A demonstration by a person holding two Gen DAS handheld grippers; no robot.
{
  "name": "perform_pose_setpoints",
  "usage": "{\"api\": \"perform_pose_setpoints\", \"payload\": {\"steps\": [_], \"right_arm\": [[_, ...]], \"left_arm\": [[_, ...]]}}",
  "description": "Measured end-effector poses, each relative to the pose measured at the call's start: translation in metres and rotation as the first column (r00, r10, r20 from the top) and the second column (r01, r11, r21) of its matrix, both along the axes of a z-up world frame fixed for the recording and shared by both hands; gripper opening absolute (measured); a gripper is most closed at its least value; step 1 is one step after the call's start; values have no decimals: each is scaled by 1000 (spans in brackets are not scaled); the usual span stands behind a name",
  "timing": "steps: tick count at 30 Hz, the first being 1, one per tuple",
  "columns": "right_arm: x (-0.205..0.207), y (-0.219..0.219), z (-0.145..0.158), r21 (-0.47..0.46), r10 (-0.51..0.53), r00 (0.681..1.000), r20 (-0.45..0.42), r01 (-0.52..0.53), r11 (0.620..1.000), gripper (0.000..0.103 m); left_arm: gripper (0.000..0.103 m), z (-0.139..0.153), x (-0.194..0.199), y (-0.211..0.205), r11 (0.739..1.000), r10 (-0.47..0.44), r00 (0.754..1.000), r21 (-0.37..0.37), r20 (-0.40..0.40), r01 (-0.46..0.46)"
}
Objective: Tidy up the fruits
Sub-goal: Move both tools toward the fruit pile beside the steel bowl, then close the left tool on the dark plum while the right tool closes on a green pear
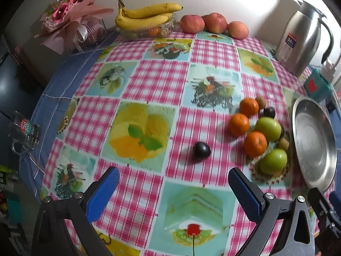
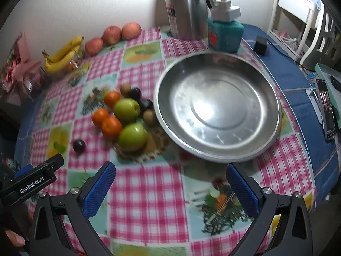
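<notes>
Ahead: lone plum (image 1: 201, 151) beyond gaping left tongs (image 1: 173, 188), untouched.

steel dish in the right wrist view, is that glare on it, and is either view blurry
Right wrist view: yes, a bright white glare patch sits on the steel dish floor, and the fruit pile is smeared by slight motion blur. Left wrist view: sharper at centre, softly blurred near the oranges; fisheye bends the table edge in both.
</notes>
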State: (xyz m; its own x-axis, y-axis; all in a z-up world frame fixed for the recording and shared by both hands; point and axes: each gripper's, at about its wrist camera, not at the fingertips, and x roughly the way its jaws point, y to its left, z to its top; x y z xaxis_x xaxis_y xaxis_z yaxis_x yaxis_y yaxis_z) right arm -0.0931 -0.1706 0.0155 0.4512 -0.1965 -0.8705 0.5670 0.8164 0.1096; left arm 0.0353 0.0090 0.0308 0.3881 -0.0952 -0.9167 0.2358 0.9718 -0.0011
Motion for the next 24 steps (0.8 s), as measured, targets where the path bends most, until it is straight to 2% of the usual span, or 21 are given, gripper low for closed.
{"api": "perform_pose_setpoints", "payload": {"steps": [1, 6, 9, 15, 24], "right_arm": [[3, 0, 2, 0, -2, 1000, -1, 2, 1000, 103], [20, -4, 9, 40, -2, 1000, -5, 2, 999, 103], [33, -3, 15, 20, 4, 1000, -11, -4, 1000, 103], [53, -9, 26, 20, -19, 1000, 12, 18, 1000, 103], [80, -18, 20, 50, -33, 999, -3, 33, 998, 103]], "left_arm": [[103, 0, -1, -2, 999, 5, 1000, 36, -3, -5], [103, 10, 16, -6, 1000, 22, 1000, 7, 9, -22], [103, 12, 24, -11, 1000, 19, 1000, -9, -6, -19], [103, 21, 41, -17, 998, 30, 999, -52, 20, -29], [103, 15, 59, -7, 994, 73, 997, -76, 4, -72]]}}
